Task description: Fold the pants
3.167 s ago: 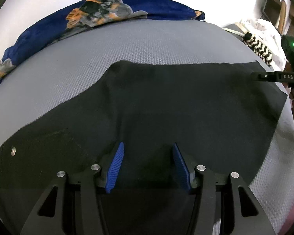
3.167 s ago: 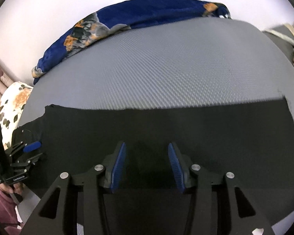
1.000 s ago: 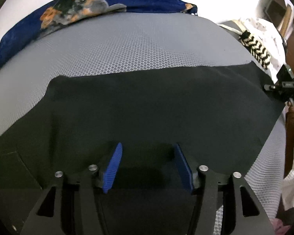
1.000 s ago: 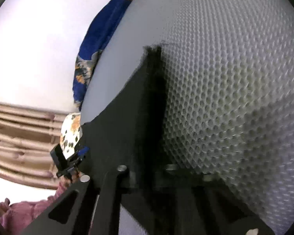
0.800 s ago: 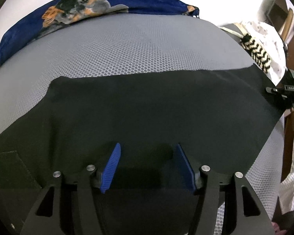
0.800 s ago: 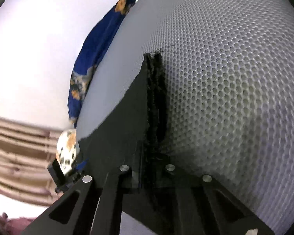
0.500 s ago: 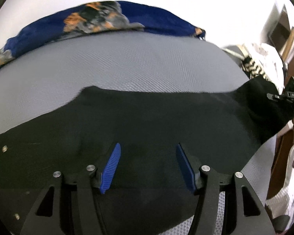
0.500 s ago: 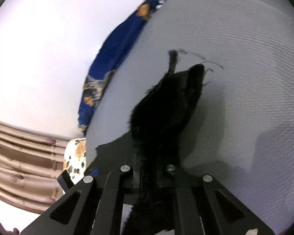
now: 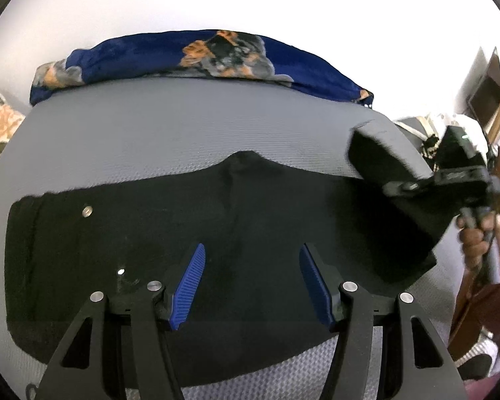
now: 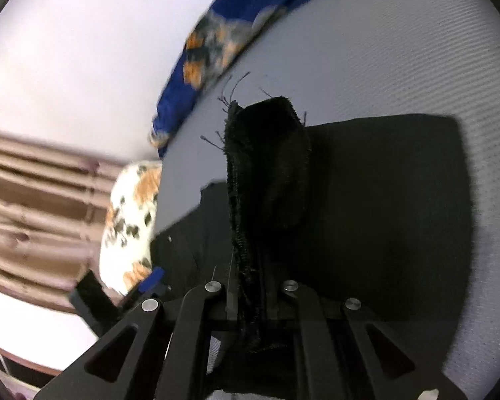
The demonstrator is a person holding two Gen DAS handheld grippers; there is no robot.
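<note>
A grey mesh mattress (image 9: 170,140) bears a blue floral blanket (image 9: 143,56) along its far edge; brown curtains (image 10: 26,196) hang beyond.

black tool (image 9: 251,281), blue ribbed pads (image 9: 188,286)

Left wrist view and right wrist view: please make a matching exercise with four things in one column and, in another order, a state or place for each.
Things:
1. black pants
2. blue blanket
3. left hand-held gripper
4. right hand-held gripper

States or places:
A. open, nothing between its pads
B. shut on the pants' hem end
C. bunched along the far edge of the grey mattress
D. spread flat, one end lifted

Pairs: 1-D, 2-C, 3-A, 4-B
</note>
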